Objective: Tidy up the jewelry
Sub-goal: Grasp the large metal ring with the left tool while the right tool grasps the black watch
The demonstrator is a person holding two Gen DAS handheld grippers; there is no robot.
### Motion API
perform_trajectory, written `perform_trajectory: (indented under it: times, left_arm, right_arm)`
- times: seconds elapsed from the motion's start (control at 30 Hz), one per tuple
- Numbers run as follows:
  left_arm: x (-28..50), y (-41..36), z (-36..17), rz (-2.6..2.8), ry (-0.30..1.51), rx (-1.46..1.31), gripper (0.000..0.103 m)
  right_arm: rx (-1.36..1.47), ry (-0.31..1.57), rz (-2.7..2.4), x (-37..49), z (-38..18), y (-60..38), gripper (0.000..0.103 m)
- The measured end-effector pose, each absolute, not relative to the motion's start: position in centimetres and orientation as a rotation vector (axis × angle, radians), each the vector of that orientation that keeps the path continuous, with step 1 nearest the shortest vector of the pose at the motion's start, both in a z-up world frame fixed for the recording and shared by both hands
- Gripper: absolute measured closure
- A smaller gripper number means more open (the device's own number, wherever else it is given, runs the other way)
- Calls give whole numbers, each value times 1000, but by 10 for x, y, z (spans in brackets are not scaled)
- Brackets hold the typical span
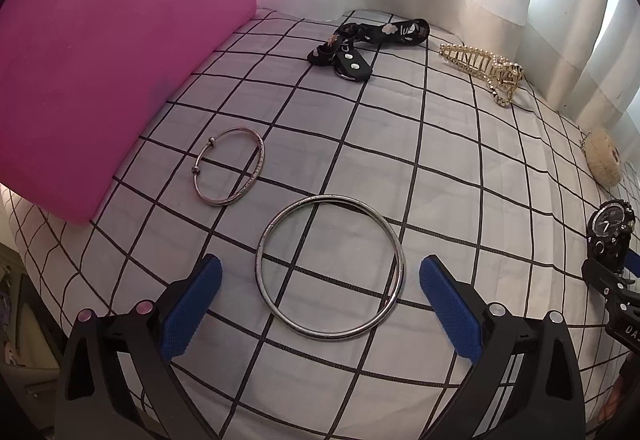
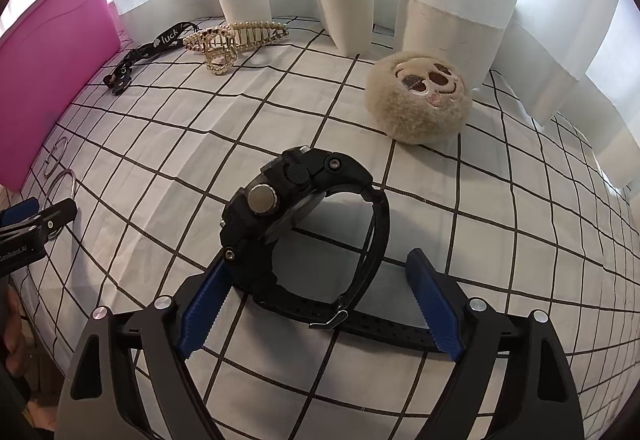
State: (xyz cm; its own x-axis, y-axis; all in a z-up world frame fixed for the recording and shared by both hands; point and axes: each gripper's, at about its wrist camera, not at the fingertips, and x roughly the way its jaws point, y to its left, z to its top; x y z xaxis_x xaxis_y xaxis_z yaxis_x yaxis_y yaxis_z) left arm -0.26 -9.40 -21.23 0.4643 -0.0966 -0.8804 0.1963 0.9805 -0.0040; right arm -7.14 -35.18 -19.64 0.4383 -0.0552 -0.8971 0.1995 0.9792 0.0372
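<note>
In the left wrist view my left gripper [image 1: 320, 280] is open, with a large silver bangle [image 1: 329, 267] lying flat on the checked cloth between its blue fingers. A smaller silver bracelet [image 1: 229, 171] lies beyond it to the left. In the right wrist view my right gripper [image 2: 320, 280] is open around a black wristwatch [image 2: 304, 236] that stands on its side on the cloth; the fingers are not touching it. The watch also shows at the right edge of the left wrist view [image 1: 610, 230].
A pink box [image 1: 120, 60] stands at the left on the checked cloth [image 1: 360, 144]. A black strap [image 1: 368, 40] and a gold pearl hair claw [image 1: 484, 68] lie at the back. A beige plush ball [image 2: 420, 100] sits beyond the watch. White curtains [image 2: 440, 0] hang behind.
</note>
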Motion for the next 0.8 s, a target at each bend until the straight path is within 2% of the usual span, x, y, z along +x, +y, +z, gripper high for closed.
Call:
perform_trajectory:
  times: [0.17,0.5,0.8]
  left_arm:
    - [0,-97,-213,-187,1052,105,5]
    - [5,-100,-213,-169,1044,95,5]
    - [0,-99,-213,-180,1020,96,8]
  right_arm:
    - [147,1089,-170,-67,-200,-351,9]
    - [147,991,-200,-67,-203,-345,9]
    - [159,1022,-200,-62,-203,-344,10]
